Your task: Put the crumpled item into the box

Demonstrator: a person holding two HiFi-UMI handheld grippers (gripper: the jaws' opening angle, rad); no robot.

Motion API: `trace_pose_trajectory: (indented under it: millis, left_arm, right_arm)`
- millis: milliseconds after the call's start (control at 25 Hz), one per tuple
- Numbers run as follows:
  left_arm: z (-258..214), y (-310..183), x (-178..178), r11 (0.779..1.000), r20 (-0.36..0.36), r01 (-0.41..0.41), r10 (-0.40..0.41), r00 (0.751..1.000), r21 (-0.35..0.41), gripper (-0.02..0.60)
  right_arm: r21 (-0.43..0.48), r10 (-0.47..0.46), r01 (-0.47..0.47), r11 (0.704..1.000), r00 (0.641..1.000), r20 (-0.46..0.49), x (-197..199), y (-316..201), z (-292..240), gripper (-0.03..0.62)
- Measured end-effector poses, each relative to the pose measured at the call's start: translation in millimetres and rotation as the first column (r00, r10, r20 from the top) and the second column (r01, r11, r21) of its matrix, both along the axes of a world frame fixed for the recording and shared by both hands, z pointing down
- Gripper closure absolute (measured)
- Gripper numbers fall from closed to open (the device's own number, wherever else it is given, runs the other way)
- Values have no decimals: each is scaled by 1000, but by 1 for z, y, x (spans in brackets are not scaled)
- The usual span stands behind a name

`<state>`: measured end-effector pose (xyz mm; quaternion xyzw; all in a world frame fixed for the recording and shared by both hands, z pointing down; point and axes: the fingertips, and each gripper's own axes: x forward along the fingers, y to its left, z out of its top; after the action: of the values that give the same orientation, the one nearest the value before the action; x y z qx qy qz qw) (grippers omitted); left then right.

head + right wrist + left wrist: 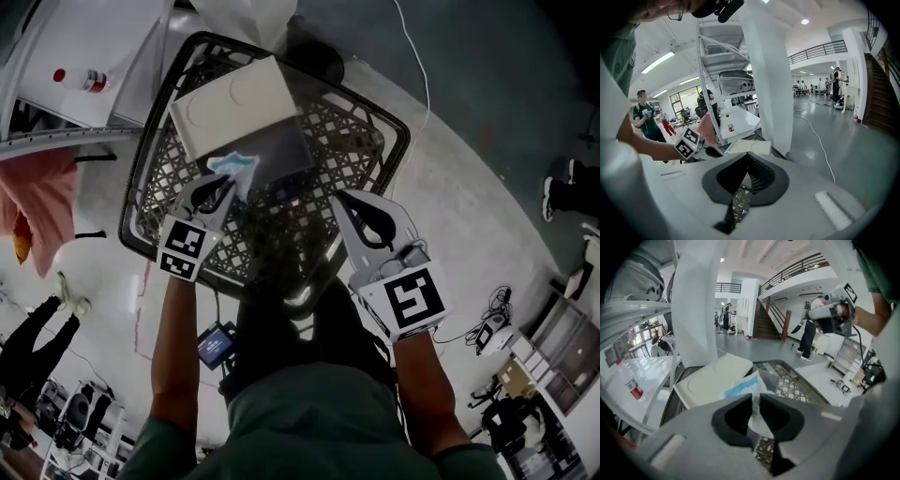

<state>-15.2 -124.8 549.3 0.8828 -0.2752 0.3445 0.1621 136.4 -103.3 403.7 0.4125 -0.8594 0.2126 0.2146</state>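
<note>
While inside black basket (167, 174), white box (234, 105).

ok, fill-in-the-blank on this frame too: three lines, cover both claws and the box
1. The crumpled white-and-blue item is pinched in the ____ claw.
2. The right claw has its jaws ____, with nothing between them.
3. The white box lies inside a lattice basket whose colour is ____.

Missing words: left; shut; black
</note>
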Motion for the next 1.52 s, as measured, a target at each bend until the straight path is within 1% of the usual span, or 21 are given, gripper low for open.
trace_pose_trajectory:
  millis: [240,480,840,1120,1520]
  left_arm:
    - [12,-4,1,1000,11,1,-1,1000,-11,529]
    - [17,-2,-1,1000,19,-1,1,1000,-18,529]
    - [25,7,-12,999,25,7,-6,1000,-36,529]
    - [37,14,-24,999,29,17,-15,999,-51,529]
    - [43,18,-41,997,0,49,-49,999,-60,528]
  right_arm:
    - [-18,12,-12,1000,1000,0,8,4,12,589]
    - [-26,9,-9,1000,1000,1,7,9,15,589]
    - [-44,-10,10,999,1000,1,-5,16,20,589]
    - [-74,-20,20,997,1000,3,-19,23,31,589]
    - [-102,-53,52,993,999,-1,-40,32,44,589]
